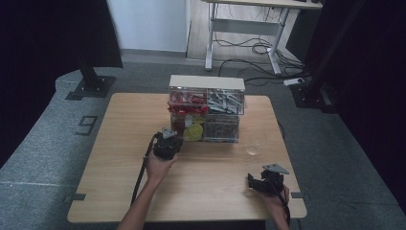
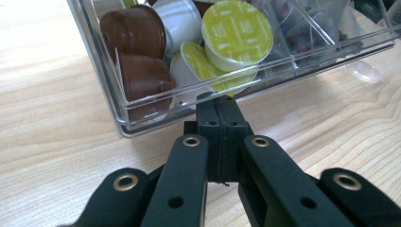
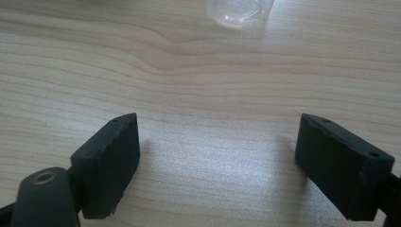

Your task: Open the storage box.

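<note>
Drawer (image 2: 142, 116) holds brown, white and green-lidded capsules (image 2: 236, 33)

The high view is dim and soft, with low detail; black areas fill its left and right upper corners, and the wooden table (image 1: 119, 158) is the brightest surface. The left gripper view is bright and evenly lit, with glare along the clear drawer (image 2: 142, 118) rim and the near jaws slightly blurred. The right gripper view is sharp on the wood grain, and soft shadows fall beside each jaw. A clear cup (image 3: 240, 10) at the top edge looks washed out.
</note>
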Demonstrator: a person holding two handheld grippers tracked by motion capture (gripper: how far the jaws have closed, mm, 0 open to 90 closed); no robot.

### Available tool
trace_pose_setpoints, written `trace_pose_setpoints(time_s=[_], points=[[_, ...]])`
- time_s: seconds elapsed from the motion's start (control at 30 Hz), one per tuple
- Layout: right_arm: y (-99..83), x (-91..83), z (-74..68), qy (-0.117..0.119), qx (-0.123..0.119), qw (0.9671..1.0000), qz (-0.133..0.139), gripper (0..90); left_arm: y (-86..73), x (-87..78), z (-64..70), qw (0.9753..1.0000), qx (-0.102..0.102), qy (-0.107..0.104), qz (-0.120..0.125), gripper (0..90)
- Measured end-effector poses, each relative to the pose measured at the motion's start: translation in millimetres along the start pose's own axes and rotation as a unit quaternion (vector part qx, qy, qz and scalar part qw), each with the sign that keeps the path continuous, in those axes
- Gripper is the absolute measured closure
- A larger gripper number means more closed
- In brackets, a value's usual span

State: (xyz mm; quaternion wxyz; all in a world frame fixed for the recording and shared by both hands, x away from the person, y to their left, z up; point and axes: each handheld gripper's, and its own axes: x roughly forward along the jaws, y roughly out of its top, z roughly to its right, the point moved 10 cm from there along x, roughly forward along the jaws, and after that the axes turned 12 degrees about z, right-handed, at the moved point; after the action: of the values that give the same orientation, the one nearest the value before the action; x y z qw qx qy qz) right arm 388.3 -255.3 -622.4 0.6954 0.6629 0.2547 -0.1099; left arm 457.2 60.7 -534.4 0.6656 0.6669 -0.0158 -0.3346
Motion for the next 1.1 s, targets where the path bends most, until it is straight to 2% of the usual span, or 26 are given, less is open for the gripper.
trace_pose_setpoints(time_s=[0.17,0.33,0.77,1.1], points=[[0.0,0.0,0.0,0.0,0.0,1.0,0.0,15.1,11.8,-2.5,1.6,0.9999,0.008,0.003,0.013,90.0],[0.0,0.0,-0.1,0.001,0.001,1.0,0.0,15.1,18.8,-4.3,2.0,0.9997,0.016,0.006,0.016,90.0],[0.1,0.1,-0.1,0.002,0.001,1.0,0.001,15.4,32.7,-6.2,1.6,0.9994,0.021,0.01,0.025,90.0],[0.1,0.1,-0.1,0.002,0.0,1.0,0.0,15.4,42.6,-6.6,-1.2,0.9994,0.015,0.011,0.031,90.0]])
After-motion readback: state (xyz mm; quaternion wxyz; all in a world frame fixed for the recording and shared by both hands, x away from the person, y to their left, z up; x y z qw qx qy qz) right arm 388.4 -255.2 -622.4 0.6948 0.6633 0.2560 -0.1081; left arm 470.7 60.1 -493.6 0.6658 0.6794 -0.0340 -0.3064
